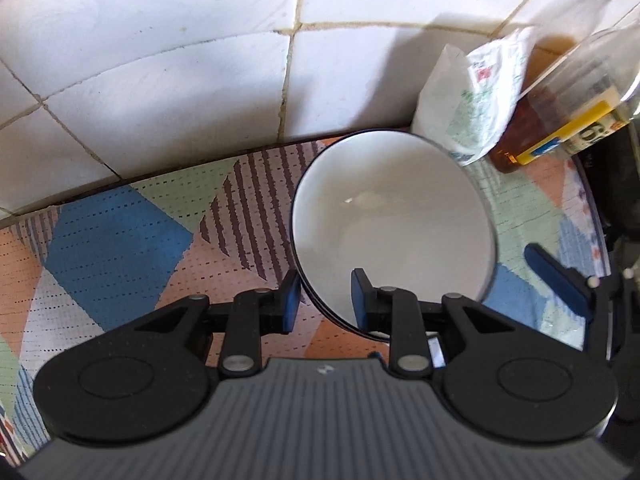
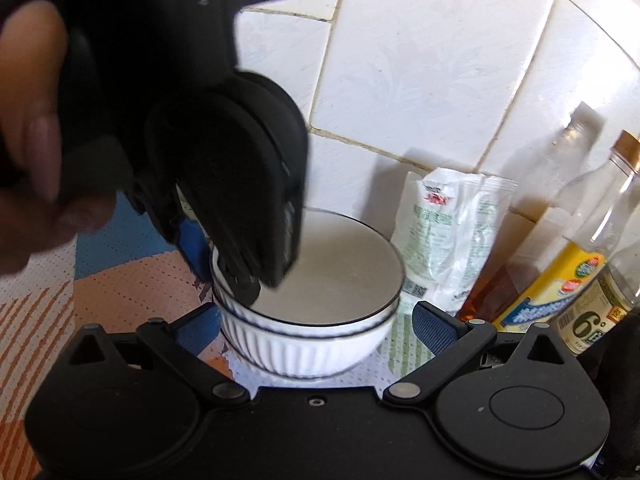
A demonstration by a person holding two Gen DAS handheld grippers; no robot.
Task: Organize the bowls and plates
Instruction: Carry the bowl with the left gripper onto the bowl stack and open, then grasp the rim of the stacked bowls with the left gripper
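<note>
Our left gripper (image 1: 325, 300) sits loose around the top bowl's (image 1: 394, 224) rim, our right gripper (image 2: 316, 320) is open wide, so a bump could tip the stacked bowls (image 2: 308, 336).

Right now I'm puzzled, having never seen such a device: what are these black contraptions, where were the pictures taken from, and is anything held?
No robot here: a person holds a black two-finger gripper in each hand, each carrying a wide-angle camera. One picture looks along the left gripper, the other along the right gripper, where the person's hand shows too. On the colourful patterned mat stand two white ribbed bowls with dark rims, the upper bowl nested in the lower bowl. Behind, by the tiled wall, are a white printed packet and a clear yellow-labelled bottle. The left gripper's pads straddle the upper bowl's rim with a gap showing, so it seems unclamped; the right gripper is wide open, holding nothing.
</note>
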